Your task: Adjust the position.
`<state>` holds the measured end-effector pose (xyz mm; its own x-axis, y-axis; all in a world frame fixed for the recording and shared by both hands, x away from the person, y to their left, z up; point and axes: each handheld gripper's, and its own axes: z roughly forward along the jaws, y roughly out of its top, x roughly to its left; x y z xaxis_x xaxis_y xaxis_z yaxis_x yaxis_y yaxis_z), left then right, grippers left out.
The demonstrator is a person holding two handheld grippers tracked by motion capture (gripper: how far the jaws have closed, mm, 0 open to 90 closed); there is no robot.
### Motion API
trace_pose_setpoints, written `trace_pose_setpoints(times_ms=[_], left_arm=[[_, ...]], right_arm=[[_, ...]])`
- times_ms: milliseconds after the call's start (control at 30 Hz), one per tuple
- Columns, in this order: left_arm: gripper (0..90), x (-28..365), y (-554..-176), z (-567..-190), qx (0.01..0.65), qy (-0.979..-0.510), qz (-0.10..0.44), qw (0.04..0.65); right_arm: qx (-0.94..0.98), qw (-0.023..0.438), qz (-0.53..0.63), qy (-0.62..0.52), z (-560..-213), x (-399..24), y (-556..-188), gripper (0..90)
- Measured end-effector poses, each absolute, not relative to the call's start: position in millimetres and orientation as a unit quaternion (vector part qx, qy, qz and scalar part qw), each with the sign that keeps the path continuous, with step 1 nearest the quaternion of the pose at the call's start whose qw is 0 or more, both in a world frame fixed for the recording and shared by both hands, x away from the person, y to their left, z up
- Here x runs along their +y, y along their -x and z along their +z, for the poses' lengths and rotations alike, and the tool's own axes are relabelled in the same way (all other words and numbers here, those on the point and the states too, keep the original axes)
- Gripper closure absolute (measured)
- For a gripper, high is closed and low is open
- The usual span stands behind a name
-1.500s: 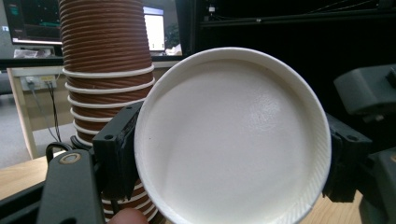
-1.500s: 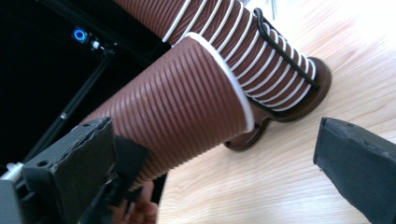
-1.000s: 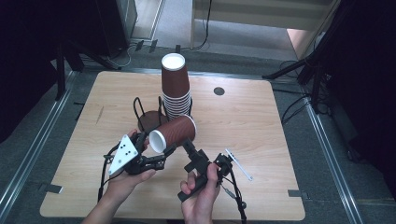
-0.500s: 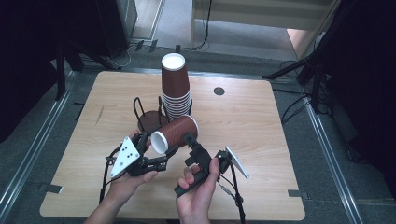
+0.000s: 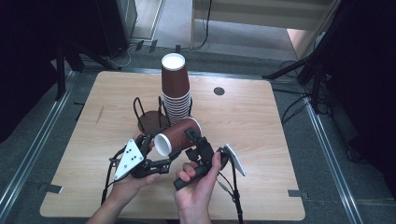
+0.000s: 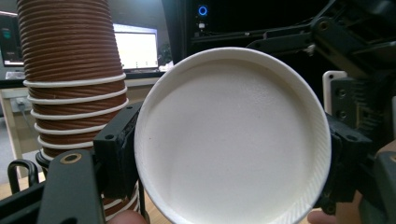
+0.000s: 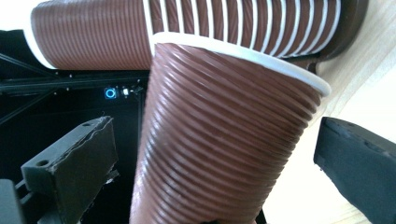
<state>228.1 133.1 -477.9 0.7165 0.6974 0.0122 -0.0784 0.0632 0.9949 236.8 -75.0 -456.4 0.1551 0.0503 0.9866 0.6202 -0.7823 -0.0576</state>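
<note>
Near the six o'clock edge of the bench, a brown paper cup lies on its side in the air, its white bottom turned toward seven o'clock. At the eight o'clock side of the cup the left tool is closed on the cup's lower rim. At its four o'clock side the right tool has the ribbed wall between its jaws, which stand apart from it, so it is open. At twelve o'clock from the cup stands a tall stack of cups, beside a wire holder.
</note>
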Motion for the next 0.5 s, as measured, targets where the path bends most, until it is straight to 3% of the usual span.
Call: trace_pose_setpoints(times_ms=[500], left_arm=[[24.0,130.2,-226.2,-478.0,0.235,-0.628,0.274,0.689]], right_arm=[[-0.229,0.258,-0.600,0.722,-462.1,-74.2,-243.6,0.0]])
